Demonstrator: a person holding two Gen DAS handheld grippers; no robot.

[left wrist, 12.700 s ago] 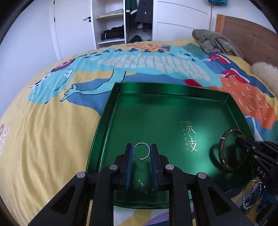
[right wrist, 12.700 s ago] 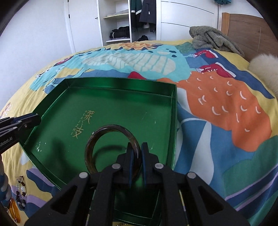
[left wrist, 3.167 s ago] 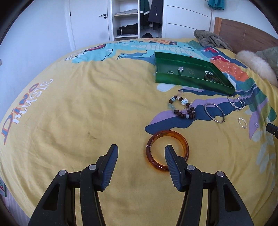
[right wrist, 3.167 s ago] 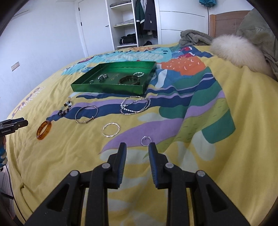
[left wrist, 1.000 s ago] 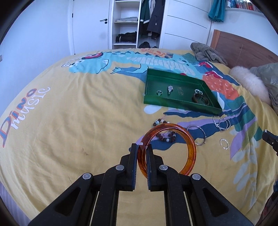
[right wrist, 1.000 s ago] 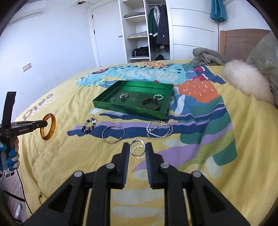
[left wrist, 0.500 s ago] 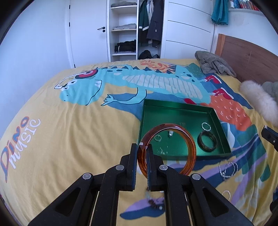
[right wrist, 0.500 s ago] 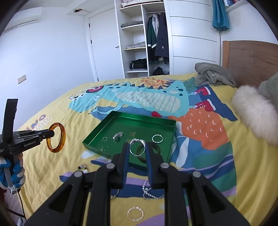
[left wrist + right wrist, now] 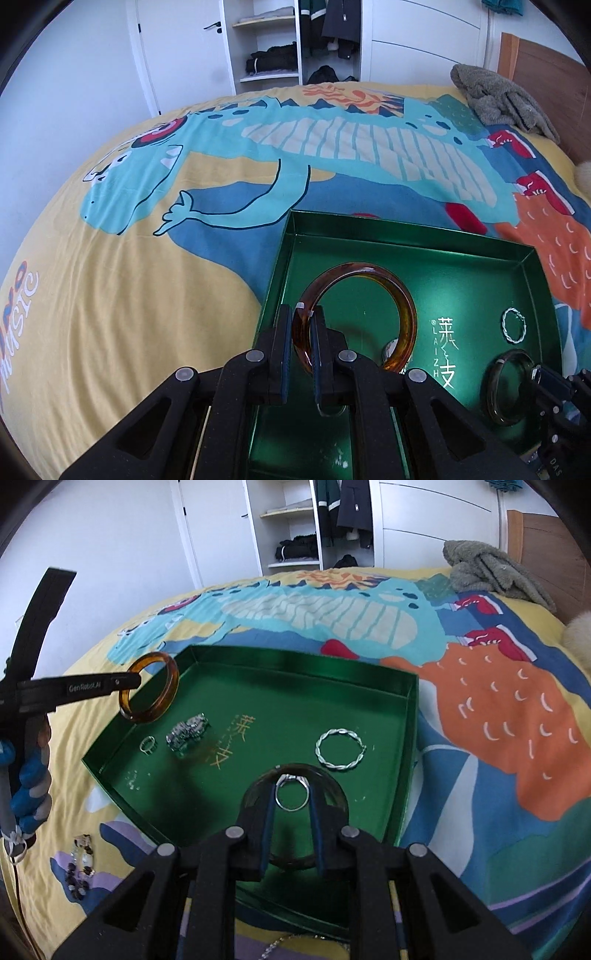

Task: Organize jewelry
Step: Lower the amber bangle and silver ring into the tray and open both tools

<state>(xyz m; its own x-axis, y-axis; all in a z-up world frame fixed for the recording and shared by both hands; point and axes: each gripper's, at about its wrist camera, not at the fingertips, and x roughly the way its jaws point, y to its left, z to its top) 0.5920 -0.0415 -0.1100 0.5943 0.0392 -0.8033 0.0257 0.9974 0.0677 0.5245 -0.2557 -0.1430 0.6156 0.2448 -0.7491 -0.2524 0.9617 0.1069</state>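
My left gripper [image 9: 300, 320] is shut on an amber bangle [image 9: 402, 306], held upright above the left part of the green tray [image 9: 284, 251]; the same bangle [image 9: 168, 686] shows over the tray's [image 9: 408, 716] left corner in the right wrist view. My right gripper [image 9: 292, 794] is shut on a small silver ring [image 9: 291, 792] above the tray's near side. In the tray lie a dark bangle [image 9: 495, 391], a twisted silver bracelet [image 9: 340, 747], a chunky silver ring [image 9: 186, 733] and a thin small ring [image 9: 147, 744].
The tray rests on a yellow dinosaur-print bedspread [image 9: 129, 295]. A beaded bracelet [image 9: 81, 864] lies on the bed left of the tray, and a silver chain [image 9: 280, 945] peeks out below it. A grey garment [image 9: 498, 96], a headboard and a wardrobe stand behind.
Both grippers have moved forward and down toward the tray, which now fills the lower views. The amber bangle and the silver ring stay gripped and now hang over the tray.
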